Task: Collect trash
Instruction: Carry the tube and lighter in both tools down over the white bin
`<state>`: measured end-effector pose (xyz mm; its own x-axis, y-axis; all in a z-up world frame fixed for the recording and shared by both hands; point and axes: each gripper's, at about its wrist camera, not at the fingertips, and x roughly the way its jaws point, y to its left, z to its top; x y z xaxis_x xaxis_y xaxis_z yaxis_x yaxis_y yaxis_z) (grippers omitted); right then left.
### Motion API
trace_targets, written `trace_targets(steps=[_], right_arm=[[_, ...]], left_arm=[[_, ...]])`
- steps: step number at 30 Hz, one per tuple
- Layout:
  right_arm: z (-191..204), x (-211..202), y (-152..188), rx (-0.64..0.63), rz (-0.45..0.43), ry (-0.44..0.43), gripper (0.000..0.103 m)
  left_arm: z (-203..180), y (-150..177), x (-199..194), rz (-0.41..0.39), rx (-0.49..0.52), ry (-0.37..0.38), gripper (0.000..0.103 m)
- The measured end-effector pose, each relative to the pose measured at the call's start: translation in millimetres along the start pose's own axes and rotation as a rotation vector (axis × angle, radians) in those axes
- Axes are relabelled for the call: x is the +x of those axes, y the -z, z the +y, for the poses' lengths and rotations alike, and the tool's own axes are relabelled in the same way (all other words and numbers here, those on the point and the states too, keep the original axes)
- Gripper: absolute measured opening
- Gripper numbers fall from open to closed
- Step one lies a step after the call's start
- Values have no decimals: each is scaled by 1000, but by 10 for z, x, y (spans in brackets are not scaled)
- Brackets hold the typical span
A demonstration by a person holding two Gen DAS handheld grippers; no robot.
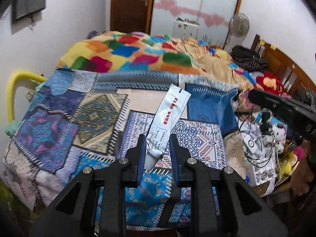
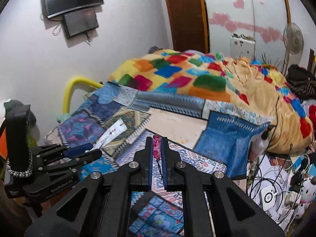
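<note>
In the left wrist view my left gripper (image 1: 157, 139) has its jaws partly apart around the crumpled lower end of a white sachet wrapper (image 1: 166, 114) with red print; the wrapper sticks up above the patterned bedspread (image 1: 79, 122). The left pad touches it; the right pad stands slightly off. In the right wrist view my right gripper (image 2: 157, 140) is shut on a thin pink patterned wrapper stick (image 2: 156, 148) with a dark string hanging from it. The left gripper (image 2: 86, 151) and the white sachet (image 2: 111, 132) show at the left of that view.
A colourful patchwork blanket (image 1: 126, 53) is heaped at the back of the bed. Cables, chargers and plush toys (image 1: 262, 142) clutter the right side. A yellow tube (image 1: 11, 90) arches at the bed's left edge. A standing fan (image 1: 238, 24) and wardrobe are behind.
</note>
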<state>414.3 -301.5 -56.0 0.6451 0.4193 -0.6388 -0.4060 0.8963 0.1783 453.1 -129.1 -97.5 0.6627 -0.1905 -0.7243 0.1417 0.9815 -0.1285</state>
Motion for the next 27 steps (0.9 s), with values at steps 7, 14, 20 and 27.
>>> trace_targets(steps=[7, 14, 20, 27], right_arm=[[544, -321, 79, -57, -16, -68, 7], [1229, -584, 229, -138, -26, -157, 7], [1852, -640, 441, -209, -5, -235, 7], [2541, -474, 790, -288, 62, -319, 7]], left_arm=[[240, 231, -758, -71, -40, -66, 23], [626, 676, -1443, -112, -114, -140, 23], [1082, 1154, -1892, -117, -192, -212, 23], [1610, 1794, -2185, -81, -281, -303, 23]])
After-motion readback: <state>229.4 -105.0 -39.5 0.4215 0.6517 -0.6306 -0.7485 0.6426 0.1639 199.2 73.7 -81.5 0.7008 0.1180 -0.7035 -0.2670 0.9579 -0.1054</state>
